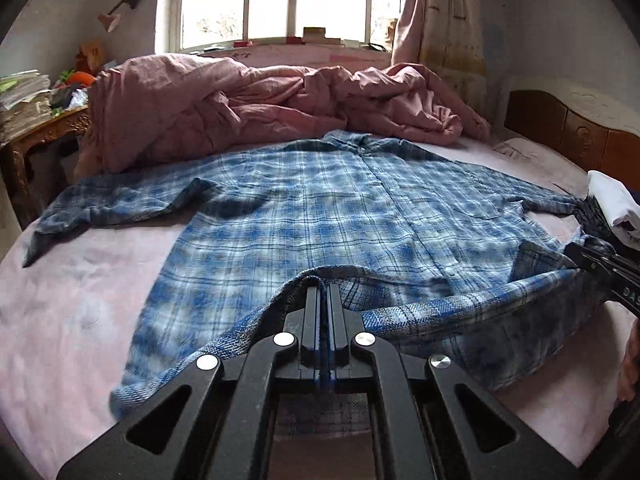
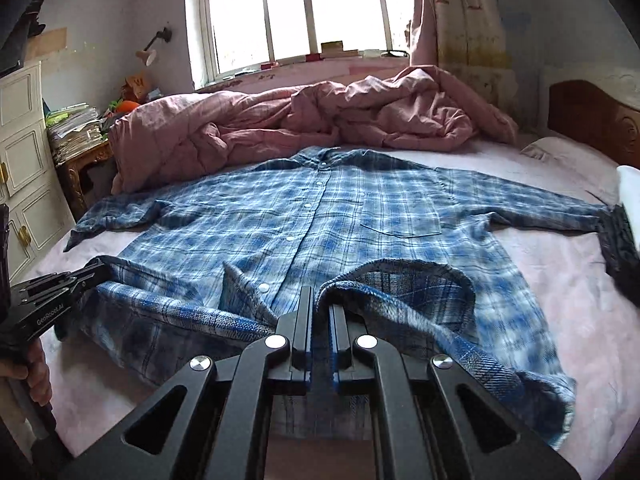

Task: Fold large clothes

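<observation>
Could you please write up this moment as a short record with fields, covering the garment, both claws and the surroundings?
garment: blue and white plaid button-up shirt, spread front-up, collar toward the window
surface: pale pink bed sheet
left claw: shut on the shirt's bottom hem, hem lifted
right claw: shut on the same hem, further along
sleeves: both spread out to the sides
behind shirt: crumpled pink quilt
fold progress: hem raised, not yet laid over

Daylight floods an arched window point(image 2: 296, 12) above a pink-sheeted bed point(image 2: 568, 320), carved wooden headboard point(image 2: 592, 120) at right.
</observation>
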The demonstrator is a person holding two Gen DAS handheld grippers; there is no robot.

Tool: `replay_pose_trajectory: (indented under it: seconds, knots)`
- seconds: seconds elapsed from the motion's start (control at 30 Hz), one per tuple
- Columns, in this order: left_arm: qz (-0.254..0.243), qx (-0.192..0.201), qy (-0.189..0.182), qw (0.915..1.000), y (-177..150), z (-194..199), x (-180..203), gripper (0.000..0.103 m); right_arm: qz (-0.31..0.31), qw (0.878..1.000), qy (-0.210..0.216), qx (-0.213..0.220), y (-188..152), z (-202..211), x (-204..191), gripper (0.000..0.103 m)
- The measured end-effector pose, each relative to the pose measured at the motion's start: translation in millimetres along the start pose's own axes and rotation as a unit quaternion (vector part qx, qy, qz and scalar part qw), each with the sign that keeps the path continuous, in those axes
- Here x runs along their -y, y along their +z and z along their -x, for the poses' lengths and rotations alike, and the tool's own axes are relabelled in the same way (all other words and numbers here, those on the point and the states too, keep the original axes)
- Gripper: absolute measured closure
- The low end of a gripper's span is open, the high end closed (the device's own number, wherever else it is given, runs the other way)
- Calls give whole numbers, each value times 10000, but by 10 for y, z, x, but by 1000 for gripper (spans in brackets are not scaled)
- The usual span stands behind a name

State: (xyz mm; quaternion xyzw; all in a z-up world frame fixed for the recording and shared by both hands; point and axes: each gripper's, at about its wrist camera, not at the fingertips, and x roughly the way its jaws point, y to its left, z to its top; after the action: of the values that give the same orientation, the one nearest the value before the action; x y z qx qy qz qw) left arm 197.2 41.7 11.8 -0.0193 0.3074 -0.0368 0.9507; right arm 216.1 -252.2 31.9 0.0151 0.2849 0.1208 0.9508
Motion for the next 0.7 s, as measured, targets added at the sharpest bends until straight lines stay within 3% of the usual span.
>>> replay_pose_trajectory:
  seconds: [0.1,0.17,0.2,0.23,0.27,0.33,0.47,0.57,0.7]
  knots:
    - [-147,34,-72,9999,5,-169,-31,97,-30,10000,-71,-16,9,-259,58,96]
    - [-201,19,-165,9997,-7,-232,-29,80,-184,9997,-127,-17,-13,-361,125,90]
    - [-163,47,-153,9997,-21,-233,-36,57,-293,9994,-159,-19,-37,-383,158,86]
    - [-127,120,-151,9997,-32,-207,-46,38,-380,9992,-122,-27,-47,-396,197,71]
    - [-118,241,-180,9995,-31,-156,-53,34,-415,9991,-49,-28,-56,-395,231,41]
    - [-240,469,-179,9985,-23,-23,-60,29,-475,9988,45,118,-56,-328,305,15]
    - [-425,786,139,9959,-9,225,-129,15,-383,9985,-33,394,-16,-78,445,15]
    - [-425,745,290,9959,22,316,-263,10,-331,9966,-568,493,7,171,593,15]
    - [-711,462,463,9953,-37,298,-430,6,129,9993,-333,-80,-54,346,765,14]
